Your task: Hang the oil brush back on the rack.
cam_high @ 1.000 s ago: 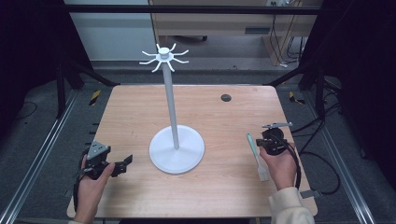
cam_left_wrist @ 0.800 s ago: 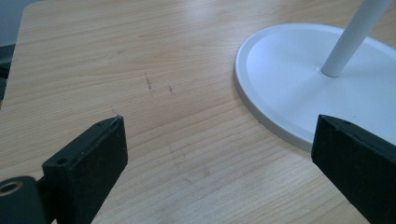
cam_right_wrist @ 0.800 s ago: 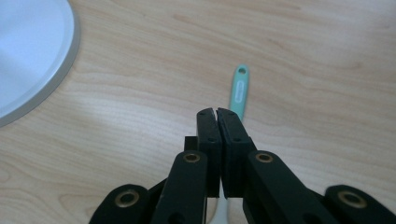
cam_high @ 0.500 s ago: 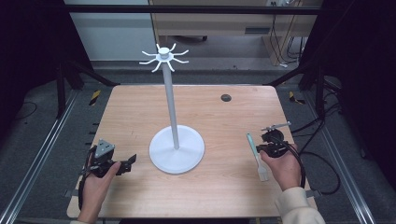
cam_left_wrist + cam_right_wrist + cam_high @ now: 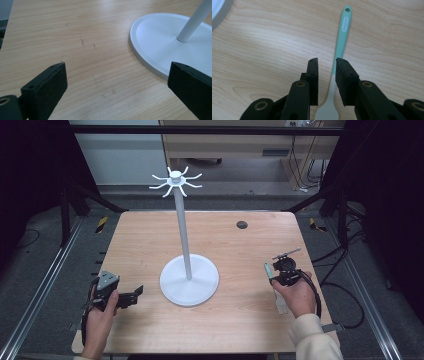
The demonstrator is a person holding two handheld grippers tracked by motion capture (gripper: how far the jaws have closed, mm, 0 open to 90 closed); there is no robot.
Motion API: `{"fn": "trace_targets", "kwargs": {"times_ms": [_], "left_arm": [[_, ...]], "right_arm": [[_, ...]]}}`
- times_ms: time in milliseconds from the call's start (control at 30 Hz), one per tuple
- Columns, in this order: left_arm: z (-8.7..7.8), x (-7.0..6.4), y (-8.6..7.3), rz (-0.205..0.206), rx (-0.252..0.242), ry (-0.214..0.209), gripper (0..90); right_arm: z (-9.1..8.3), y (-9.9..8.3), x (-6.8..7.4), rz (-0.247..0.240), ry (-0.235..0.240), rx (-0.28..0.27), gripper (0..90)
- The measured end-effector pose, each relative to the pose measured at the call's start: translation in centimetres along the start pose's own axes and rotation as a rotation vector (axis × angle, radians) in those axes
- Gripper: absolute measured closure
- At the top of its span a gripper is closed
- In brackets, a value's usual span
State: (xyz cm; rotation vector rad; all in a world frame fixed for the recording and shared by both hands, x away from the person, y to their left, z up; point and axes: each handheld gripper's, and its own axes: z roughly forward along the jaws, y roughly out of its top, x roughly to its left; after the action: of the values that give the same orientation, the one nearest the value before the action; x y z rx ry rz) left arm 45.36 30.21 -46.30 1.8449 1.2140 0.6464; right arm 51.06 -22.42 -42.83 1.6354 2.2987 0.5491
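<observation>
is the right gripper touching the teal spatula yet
Cannot tell. In the right gripper view the right gripper straddles the spatula, jaws part open, but any gap at the handle isn't plain.

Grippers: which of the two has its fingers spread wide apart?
The left gripper, beside the white stand: its fingers stand far apart. The right gripper's fingers sit close together over a teal-handled spatula.

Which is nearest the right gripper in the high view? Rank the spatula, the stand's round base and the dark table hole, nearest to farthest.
1. Spatula: on the table, right beside the right gripper.
2. Round base: to its left, mid-table.
3. Dark hole: toward the table's far edge.
</observation>
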Motion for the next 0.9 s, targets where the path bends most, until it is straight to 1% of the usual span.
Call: {"fn": "trace_targets", "kwargs": {"times_ms": [67, 100, 200, 233, 333, 400, 500, 567, 700, 900], "left_arm": [[-0.1, -0.1, 0.0, 0.011, 0.003, -0.003, 2.1], [-0.1, -0.1, 0.0, 0.014, 0.002, -0.001, 2.1], [0.0, -0.3, 0.1, 0.015, 0.001, -0.001, 2.1], [0.1, -0.3, 0.1, 0.017, 0.004, -0.002, 2.1], [0.2, -0.4, 0.1, 0.020, 0.012, -0.006, 2.1], [0.2, -0.3, 0.1, 0.020, 0.010, -0.006, 2.1], [0.2, -0.3, 0.1, 0.019, 0.011, -0.010, 2.1], [0.1, -0.4, 0.1, 0.016, 0.006, -0.015, 2.1], [0.1, -0.5, 0.1, 0.024, 0.009, -0.020, 2.1], [0.2, -0.5, 0.1, 0.023, 0.007, -0.029, 2.1]], "right_arm": [[0.2, 0.2, 0.3, -0.009, -0.027, 0.020, 72.3], [0.3, 0.3, 0.3, -0.016, -0.034, 0.025, 72.2], [1.0, 0.5, 0.5, -0.016, -0.037, 0.061, 72.0], [1.6, 0.5, 0.4, -0.014, -0.038, 0.087, 72.1], [2.0, 0.4, 0.2, -0.009, -0.042, 0.101, 72.4], [2.4, 0.3, -0.2, 0.004, -0.039, 0.115, 72.9], [2.7, 0.3, -0.3, 0.013, -0.037, 0.129, 73.0], [2.9, 0.3, -0.4, 0.020, -0.040, 0.132, 73.0], [3.3, 0.4, -0.6, 0.031, -0.045, 0.141, 73.5], [3.8, 0.5, -0.9, 0.028, -0.042, 0.164, 74.1]]}}
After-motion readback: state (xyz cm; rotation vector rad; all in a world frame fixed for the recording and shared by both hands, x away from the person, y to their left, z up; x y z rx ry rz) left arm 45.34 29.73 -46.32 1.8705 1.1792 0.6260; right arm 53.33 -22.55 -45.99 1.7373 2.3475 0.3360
